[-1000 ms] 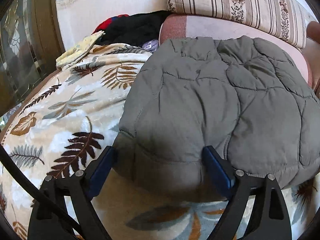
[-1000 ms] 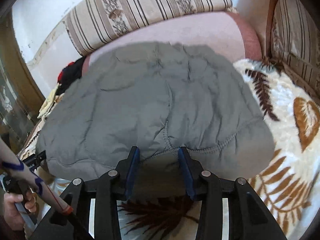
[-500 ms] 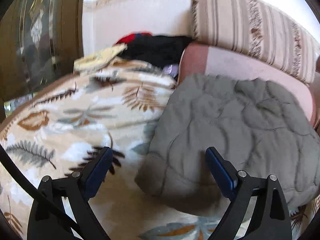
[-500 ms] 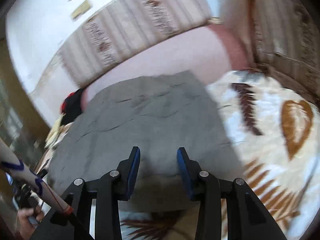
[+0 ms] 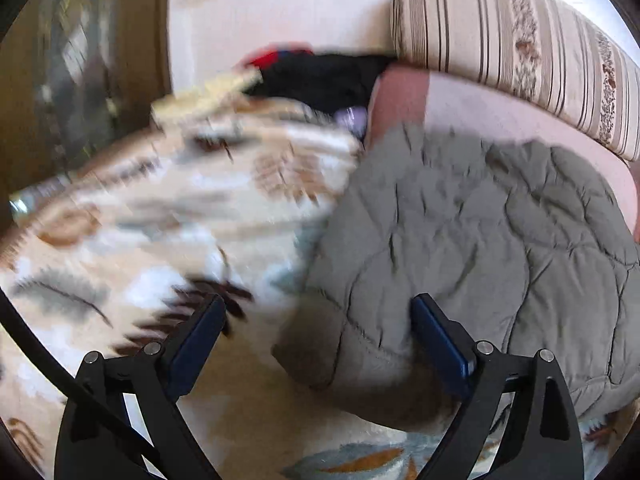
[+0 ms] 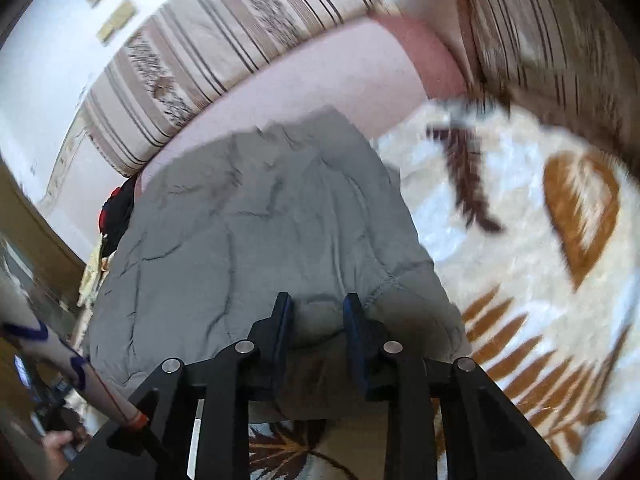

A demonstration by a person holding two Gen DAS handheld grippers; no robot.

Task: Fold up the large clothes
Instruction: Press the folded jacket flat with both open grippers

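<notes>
A grey quilted jacket (image 5: 480,240) lies spread on a leaf-print blanket (image 5: 140,240), reaching back to the pink sofa seat. My left gripper (image 5: 320,320) stands wide open at its near left corner. The corner lies between the jaws, the right finger (image 5: 436,332) rests against the fabric, and the left finger is over bare blanket. In the right wrist view the jacket (image 6: 260,220) fills the middle. My right gripper (image 6: 318,316) is at the near hem, jaws closing, with a puffy fold of hem filling the gap between the pads.
A striped cushion (image 5: 520,40) lines the sofa back, and another (image 6: 560,40) stands at the right. Dark and red clothes (image 5: 320,76) and a yellow cloth are piled at the back left. A wood-and-glass cabinet (image 5: 80,80) stands left. A person's hand (image 6: 56,444) shows at lower left.
The left gripper has drifted left, so the jacket corner now sits by its right finger instead of filling the gap. The right jaws have narrowed onto the hem while that gripper rolled.
</notes>
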